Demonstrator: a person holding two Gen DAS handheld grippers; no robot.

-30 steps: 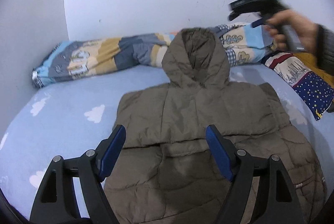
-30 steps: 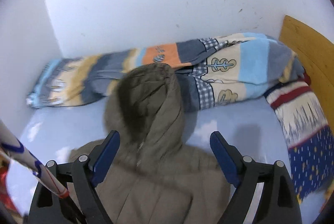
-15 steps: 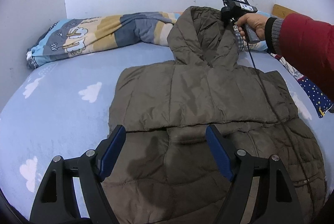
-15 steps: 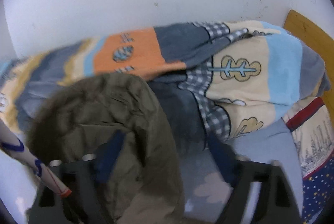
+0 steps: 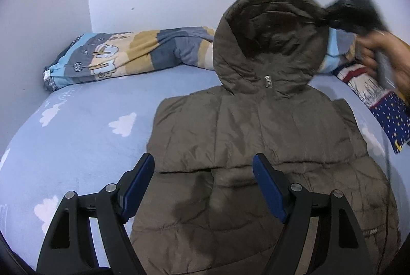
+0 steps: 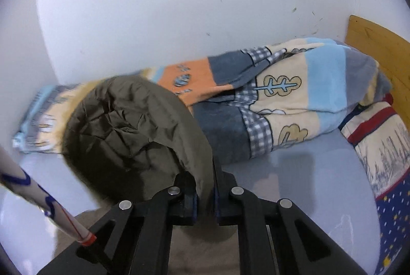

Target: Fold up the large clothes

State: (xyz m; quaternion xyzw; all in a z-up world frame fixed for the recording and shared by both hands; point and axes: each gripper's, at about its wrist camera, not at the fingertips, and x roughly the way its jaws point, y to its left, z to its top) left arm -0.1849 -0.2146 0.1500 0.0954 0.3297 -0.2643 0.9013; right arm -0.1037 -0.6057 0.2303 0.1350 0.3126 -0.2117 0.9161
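Jacket: the brown padded jacket [image 5: 258, 146] lies flat on the bed [image 5: 84, 136], sleeves already tucked in across the body, zip pull at the collar
Hood: the hood [image 5: 271, 44] is lifted upright off the bed, standing open in front of the striped blanket [image 6: 294, 100]
Right claw: the right claw [image 6: 205, 200] is closed tight on the hood's rim, cloth pinched between the blue pads
Left claw: the left claw [image 5: 202, 187] hangs above the jacket's lower half, jaws wide apart, gripping nothing
Step in hand: looks like folding the hood down onto the chest
How to do it well: carry the rim forward and low, towards the zip, so the hood lands flat and centred instead of flopping to one side; let go only once it rests on the body
Left claw's part: I'd press it on the shoulders so the jacket doesn't drag along
Risk: puffy fabric springs back; smooth it after release
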